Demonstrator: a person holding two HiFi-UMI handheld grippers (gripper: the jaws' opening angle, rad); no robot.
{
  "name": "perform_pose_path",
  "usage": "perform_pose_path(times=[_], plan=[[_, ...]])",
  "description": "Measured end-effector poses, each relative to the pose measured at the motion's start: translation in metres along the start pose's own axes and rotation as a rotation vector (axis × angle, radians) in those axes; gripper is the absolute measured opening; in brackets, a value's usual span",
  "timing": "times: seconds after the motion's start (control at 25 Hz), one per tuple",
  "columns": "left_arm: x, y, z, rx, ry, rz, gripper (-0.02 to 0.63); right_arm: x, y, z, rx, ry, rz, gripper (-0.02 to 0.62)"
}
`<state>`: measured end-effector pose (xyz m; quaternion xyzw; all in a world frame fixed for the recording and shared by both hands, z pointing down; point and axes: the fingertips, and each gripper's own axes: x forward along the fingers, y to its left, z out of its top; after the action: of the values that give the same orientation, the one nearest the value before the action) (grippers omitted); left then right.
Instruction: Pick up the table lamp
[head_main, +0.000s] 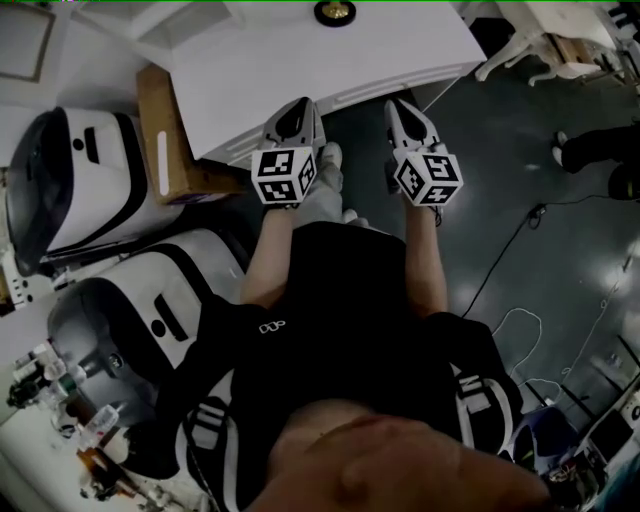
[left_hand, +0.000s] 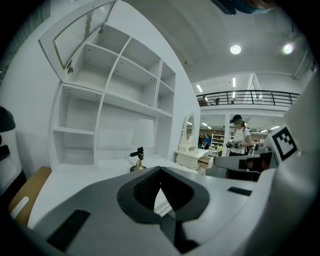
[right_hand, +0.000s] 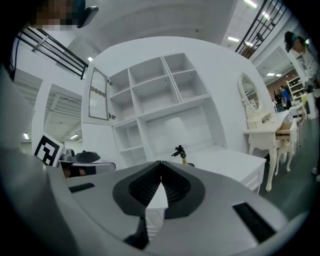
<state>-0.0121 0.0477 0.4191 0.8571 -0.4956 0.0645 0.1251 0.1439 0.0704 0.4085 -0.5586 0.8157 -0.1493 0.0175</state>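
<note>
While L claw (head_main: 299, 108), R claw (head_main: 401, 106) are shut empty, lamp (head_main: 334, 11) tops white desk (head_main: 330, 62).

The counter (head_main: 330, 70) lies bare from its near edge to the table lamp (head_main: 334, 12); shelves (left_hand: 107, 80) wall the far side.

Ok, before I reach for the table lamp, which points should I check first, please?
1. Table lamp in view, upright on the desk: ok.
2. Left gripper open for a grasp: not ok, jaws together, empty.
3. Right gripper open: not ok, jaws together, empty.
4. Grippers close to the lamp: not ok, both are at the desk's near edge, the lamp stands at the back.
5. Lamp cord free: cannot tell.
</note>
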Motion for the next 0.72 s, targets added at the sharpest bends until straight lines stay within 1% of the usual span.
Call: perform_pose_path(times=[0.12,0.24,0.28,0.32,0.4,0.44,0.48,0.56,0.72], plan=[[0.019,-0.002,0.004,-0.009,0.000,-0.016,0.009,0.006,-0.014,0.006,-0.005,0.002,-0.017,0.018],[0.042,-0.009,0.012,0.001,-0.006,-0.043,0.011,0.011,-0.035,0.015,0.005,-0.015,-0.051,0.018],[0.050,-0.010,0.013,0.004,-0.007,-0.049,0.009,0.014,-0.040,0.017,-0.009,-0.020,-0.061,0.018],[0.058,-0.009,0.014,0.005,-0.006,-0.054,0.009,0.018,-0.043,0.019,-0.046,-0.023,-0.072,0.018],[0.072,-0.008,0.012,0.001,0.002,-0.058,0.009,0.025,-0.042,0.023,-0.159,-0.030,-0.084,0.018],[0.079,-0.008,0.011,-0.001,0.007,-0.057,0.009,0.030,-0.042,0.025,-0.197,-0.036,-0.078,0.018],[0.085,-0.008,0.010,-0.001,0.013,-0.057,0.009,0.035,-0.043,0.028,-0.210,-0.043,-0.065,0.018],[0.097,-0.007,0.009,0.001,0.025,-0.058,0.009,0.046,-0.047,0.029,-0.190,-0.047,-0.041,0.018],[0.114,0.006,0.008,0.006,0.052,-0.043,0.009,0.072,-0.056,0.021,-0.146,-0.020,-0.024,0.018]])
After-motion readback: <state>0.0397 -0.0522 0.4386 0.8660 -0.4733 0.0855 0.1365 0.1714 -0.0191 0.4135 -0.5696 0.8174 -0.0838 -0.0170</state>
